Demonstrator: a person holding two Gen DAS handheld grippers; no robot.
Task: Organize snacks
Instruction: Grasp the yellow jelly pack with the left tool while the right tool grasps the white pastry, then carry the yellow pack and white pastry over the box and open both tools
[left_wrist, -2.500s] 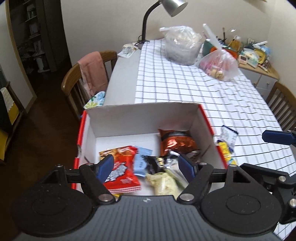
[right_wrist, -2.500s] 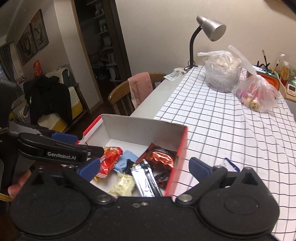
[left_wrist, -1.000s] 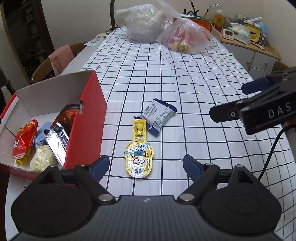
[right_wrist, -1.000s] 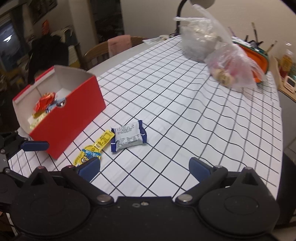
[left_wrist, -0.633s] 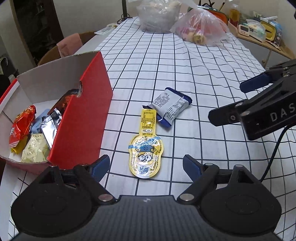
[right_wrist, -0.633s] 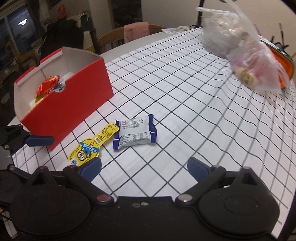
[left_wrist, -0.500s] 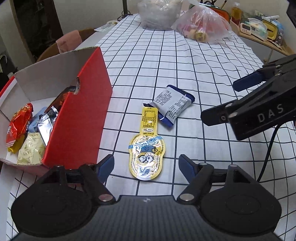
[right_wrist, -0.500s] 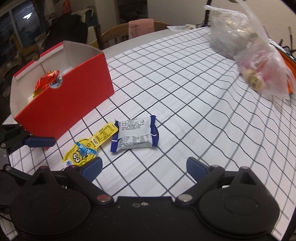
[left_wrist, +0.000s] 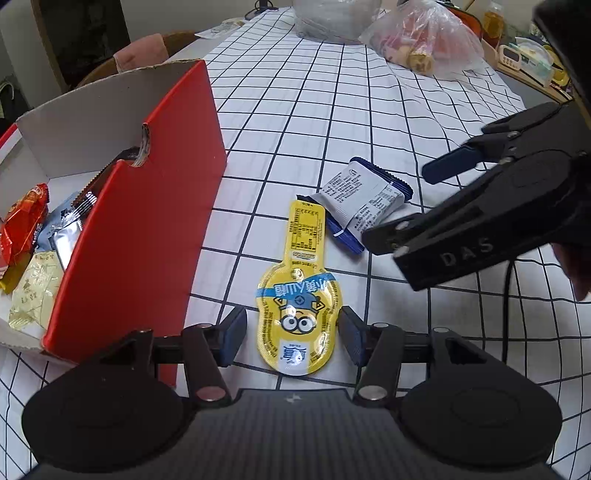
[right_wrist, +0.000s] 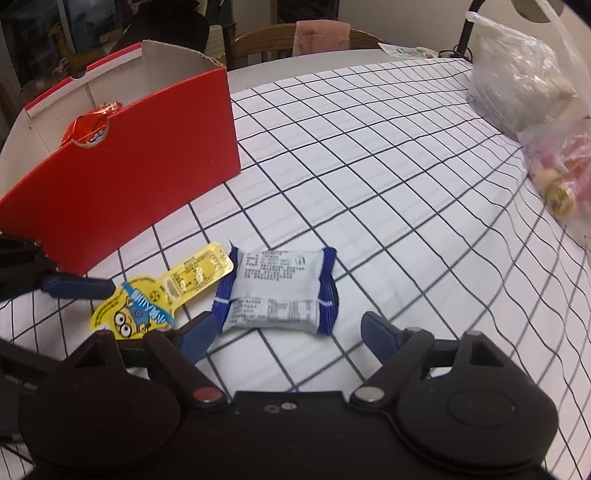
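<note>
Looking along our left hand-held gripper (left_wrist: 291, 334), we see its two blue fingertips standing open, one on either side of the wide lower end of a flat yellow cartoon-printed snack sachet (left_wrist: 298, 297); the pads sit just beside the sachet's edges, and we cannot tell whether they touch it. The sachet lies flat on the white black-checked tablecloth (left_wrist: 332, 110) of the table, its narrow neck pointing away from us and reaching a white pillow-shaped snack packet with dark blue ends (left_wrist: 360, 205); whether the two overlap we cannot tell.

From the right wrist view, our right hand-held gripper (right_wrist: 286, 332) is spread wide and holds nothing. The white-and-blue packet (right_wrist: 277, 290) lies just ahead of it, roughly between the two fingertips, the left tip close to the packet's near corner and the right tip apart from it. The yellow sachet (right_wrist: 162, 291) lies to its left, beside the other gripper's finger.

An open red cardboard box with a white inside (left_wrist: 147, 206) stands on the table just left of the sachet, with several snack packets in it, among them a red foil bag (left_wrist: 22, 225). Two clear plastic bags (right_wrist: 524, 74) sit well apart at the far end.
</note>
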